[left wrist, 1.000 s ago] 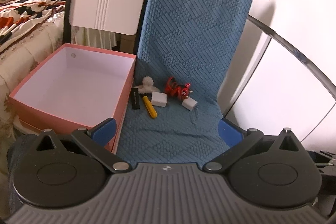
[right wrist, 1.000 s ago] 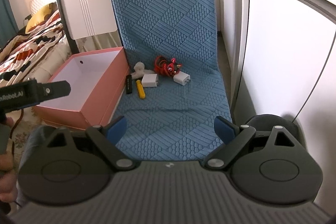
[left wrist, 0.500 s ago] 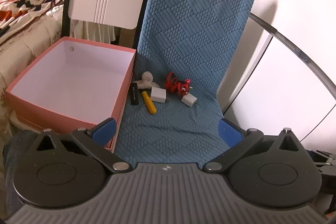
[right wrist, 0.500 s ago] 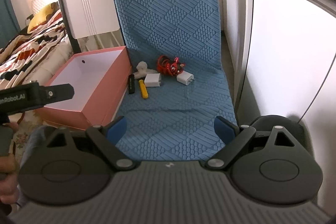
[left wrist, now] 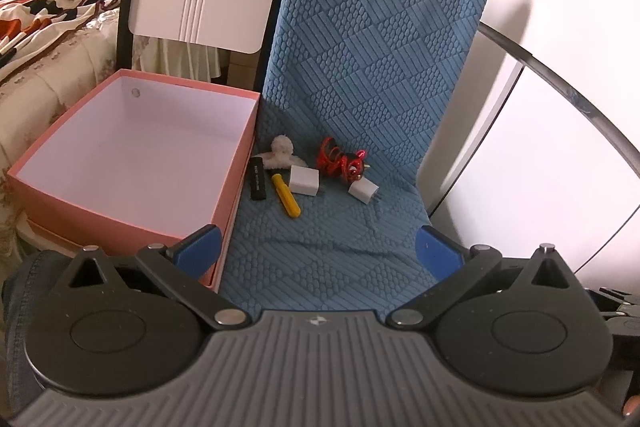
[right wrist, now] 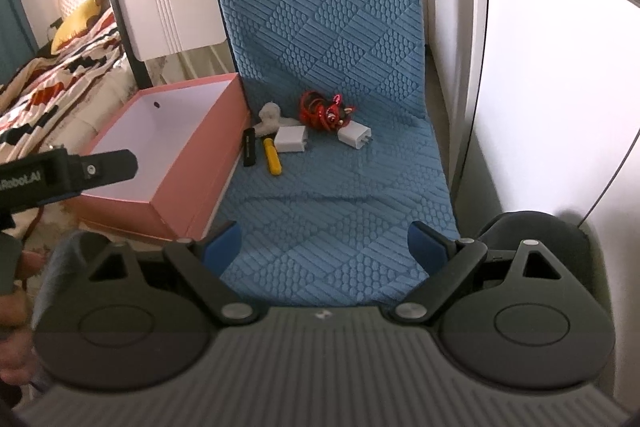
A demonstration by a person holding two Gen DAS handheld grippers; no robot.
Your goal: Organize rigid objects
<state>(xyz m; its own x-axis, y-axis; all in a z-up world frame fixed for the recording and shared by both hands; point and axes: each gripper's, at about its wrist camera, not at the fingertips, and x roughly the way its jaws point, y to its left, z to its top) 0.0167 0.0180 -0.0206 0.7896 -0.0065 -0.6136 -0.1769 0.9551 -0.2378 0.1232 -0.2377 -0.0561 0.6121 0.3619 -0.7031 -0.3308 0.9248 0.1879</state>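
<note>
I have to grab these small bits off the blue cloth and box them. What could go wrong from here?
The yellow stick lies close beside the black bar and the larger white charger, so open left tongs might nudge neighbours. The red coiled cable may drag the smaller charger. The cloth could bunch.

Your pink box point(left wrist: 224, 187) hides its near-left corner behind the left gripper's body, and its front wall is partly covered in the right wrist view too. The print on the black stick point(left wrist: 258, 181) is too small to read. The bed point(left wrist: 48, 7) (top-left corner) runs off the frame. Your hand point(right wrist: 16, 311) is cut by the left edge.
</note>
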